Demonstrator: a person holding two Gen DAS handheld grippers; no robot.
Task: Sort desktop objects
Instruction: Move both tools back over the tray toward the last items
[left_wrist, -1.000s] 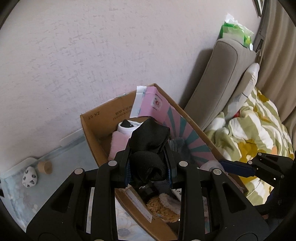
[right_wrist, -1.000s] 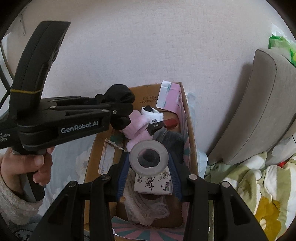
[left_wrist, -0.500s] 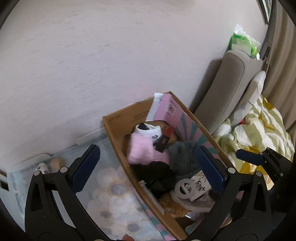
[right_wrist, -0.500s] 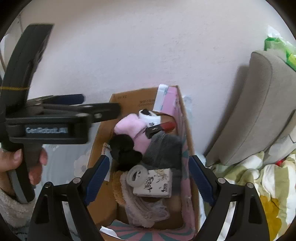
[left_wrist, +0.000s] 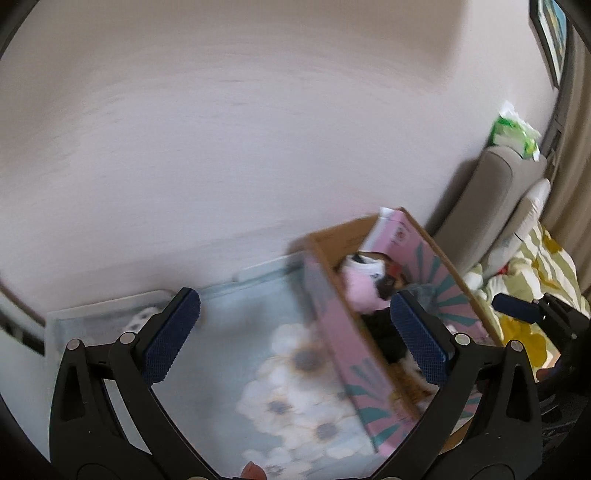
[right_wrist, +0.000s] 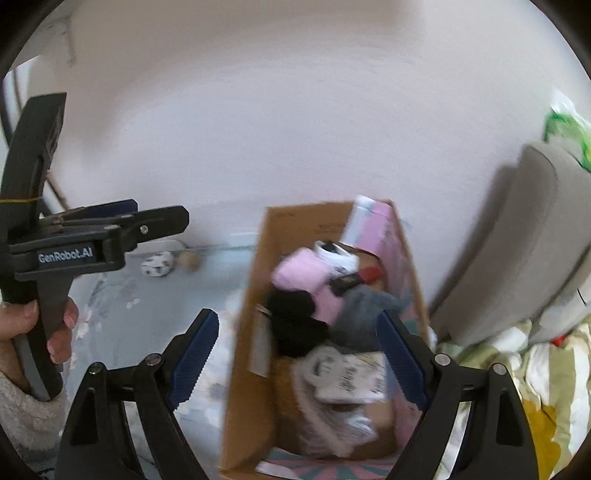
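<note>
My left gripper (left_wrist: 295, 325) stands fully spread with nothing between its pads, above the flowered table mat (left_wrist: 236, 354) just left of the cardboard box (right_wrist: 251, 332). My right gripper (right_wrist: 299, 343) is also spread and empty, over the box. Inside the box lie a black sock (right_wrist: 295, 321), a pink sock (right_wrist: 306, 277), a grey cloth (right_wrist: 362, 314) and a tape roll (right_wrist: 321, 365), piled touching one another. Both views are blurred.
</note>
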